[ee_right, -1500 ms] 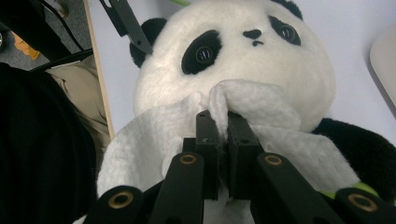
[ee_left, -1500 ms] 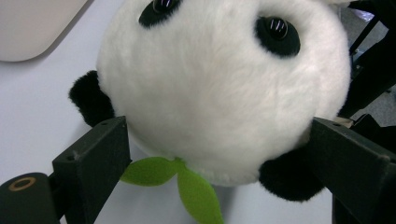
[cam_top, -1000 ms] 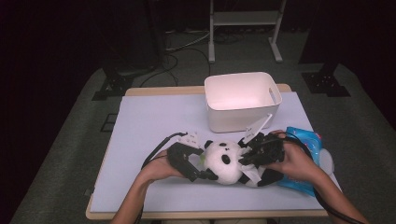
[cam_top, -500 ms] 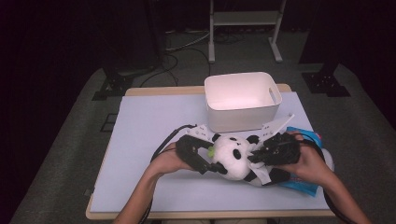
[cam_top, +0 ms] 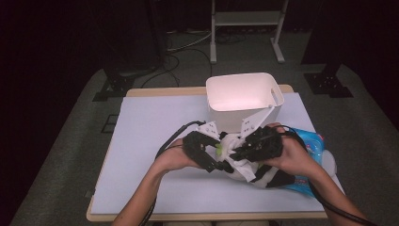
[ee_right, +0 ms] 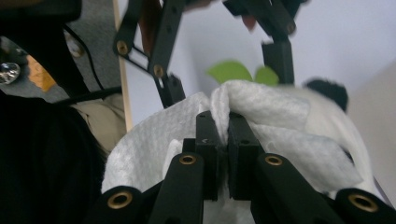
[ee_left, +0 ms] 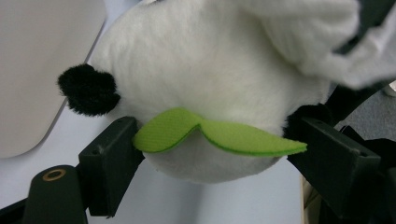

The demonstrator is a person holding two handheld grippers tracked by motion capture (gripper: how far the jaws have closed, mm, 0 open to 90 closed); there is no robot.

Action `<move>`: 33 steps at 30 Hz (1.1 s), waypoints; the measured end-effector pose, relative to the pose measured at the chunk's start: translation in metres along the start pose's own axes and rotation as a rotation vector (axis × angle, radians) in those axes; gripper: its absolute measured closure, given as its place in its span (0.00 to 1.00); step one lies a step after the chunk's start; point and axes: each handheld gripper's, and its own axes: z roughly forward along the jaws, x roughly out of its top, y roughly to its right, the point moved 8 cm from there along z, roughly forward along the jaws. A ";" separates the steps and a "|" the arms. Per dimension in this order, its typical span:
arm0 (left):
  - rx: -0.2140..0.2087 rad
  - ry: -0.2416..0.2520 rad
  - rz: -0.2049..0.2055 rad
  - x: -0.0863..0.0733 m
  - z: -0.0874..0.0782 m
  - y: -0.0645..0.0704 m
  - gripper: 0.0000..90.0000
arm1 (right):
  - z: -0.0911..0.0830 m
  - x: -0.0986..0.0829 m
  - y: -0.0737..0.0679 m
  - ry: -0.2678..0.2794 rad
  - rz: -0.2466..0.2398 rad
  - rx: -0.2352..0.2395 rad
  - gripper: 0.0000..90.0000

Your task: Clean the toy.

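Wiping one plush panda (cam_top: 235, 157) above the tabletop (cam_top: 150, 122)

Left gripper (ee_left: 210, 154) fingers clamped on the panda's head, by two green leaves (ee_left: 210, 135); right gripper (ee_right: 223, 140) fingers pinched tight on one white wipe (ee_right: 280, 116) draped over it (one white bin (cam_top: 244, 96) just behind, one blue packet (cam_top: 310, 146) alongside, no readable writing).

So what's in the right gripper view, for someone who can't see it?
The right gripper pinches a fold of white wipe draped over a panda plush toy. Beyond it, the left gripper reaches in around the toy's green leaves.
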 end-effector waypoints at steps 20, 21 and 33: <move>0.015 -0.026 -0.013 -0.007 -0.002 -0.004 0.18 | -0.012 -0.042 0.005 -0.013 0.076 -0.009 0.93; 0.015 -0.026 -0.015 -0.007 -0.002 -0.005 0.18 | -0.013 -0.043 0.006 -0.011 0.078 -0.009 0.93; 0.034 -0.052 -0.005 -0.005 -0.001 -0.005 0.18 | 0.000 -0.025 -0.002 -0.013 0.035 0.012 0.93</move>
